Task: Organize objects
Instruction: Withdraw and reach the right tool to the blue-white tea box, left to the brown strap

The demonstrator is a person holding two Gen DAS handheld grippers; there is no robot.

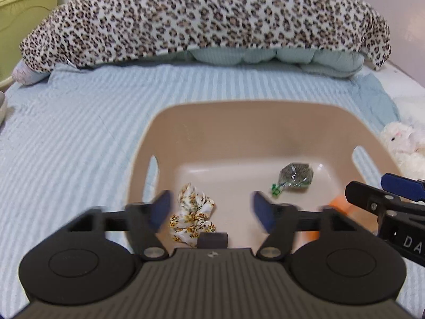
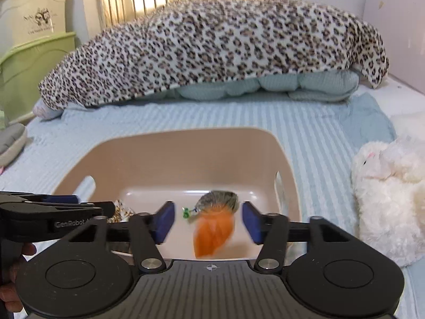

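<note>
Blue striped bedspread (image 1: pixel 79 133) under a beige plastic basin (image 1: pixel 239 122), both grippers (image 1: pixel 209 210) (image 2: pixel 208 222) spread wide and empty above it, floral cloth scrunchie (image 1: pixel 192 218), green mesh pouch (image 1: pixel 296 176) and blurred orange fluffy item (image 2: pixel 212 235) inside, white plush toy (image 2: pixel 387 199) just beside.

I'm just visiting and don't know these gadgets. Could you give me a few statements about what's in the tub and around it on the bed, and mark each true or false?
1. The beige tub sits on a blue striped bedspread. True.
2. The left gripper is clamped on the floral cloth. False: its jaws stand apart, and the cloth lies loose in the tub.
3. A small clear bag of dark bits with a green tie lies inside the tub. True.
4. The orange item lies on the bedspread outside the tub. False: it shows inside the tub, blurred, between the open jaws of the right gripper.
5. The white plush toy is in the tub. False: it lies on the bed beside the tub.
</note>
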